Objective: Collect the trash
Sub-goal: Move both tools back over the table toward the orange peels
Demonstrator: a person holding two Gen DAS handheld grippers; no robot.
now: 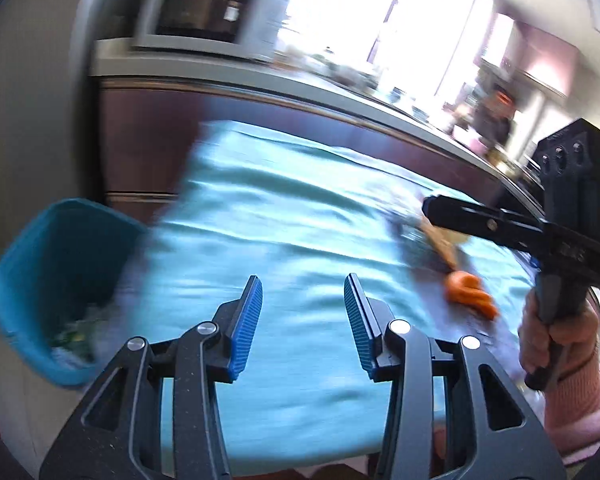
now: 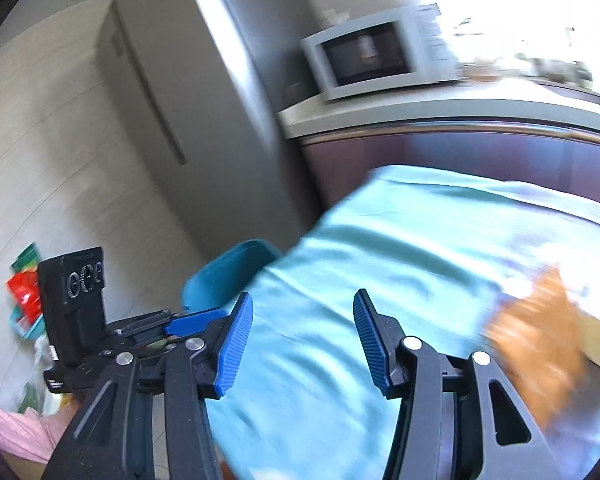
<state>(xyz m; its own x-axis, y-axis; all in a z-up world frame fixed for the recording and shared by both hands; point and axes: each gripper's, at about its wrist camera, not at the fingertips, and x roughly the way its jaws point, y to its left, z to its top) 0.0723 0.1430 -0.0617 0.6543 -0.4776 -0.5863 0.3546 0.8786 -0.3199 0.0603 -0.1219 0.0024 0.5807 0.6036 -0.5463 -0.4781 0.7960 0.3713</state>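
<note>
Both tools gaping, nothing between pads: left gripper (image 1: 303, 322), right gripper (image 2: 303, 344). Swinging over teal cloth (image 1: 292, 216) from bin (image 1: 56, 280) at 9 o'clock. Targeting orange scrap (image 1: 470, 290) at 3 o'clock; heavily blurred, possibly peel. Long axis seemingly running 10-to-4. Approaching across that axis, slowing before closing, avoiding pinching cloth.

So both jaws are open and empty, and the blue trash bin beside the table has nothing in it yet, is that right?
Not quite. The left wrist view shows the blue trash bin beside the table already holds some trash at its bottom. The rest holds: the left gripper and right gripper both have open, empty jaws.
</note>
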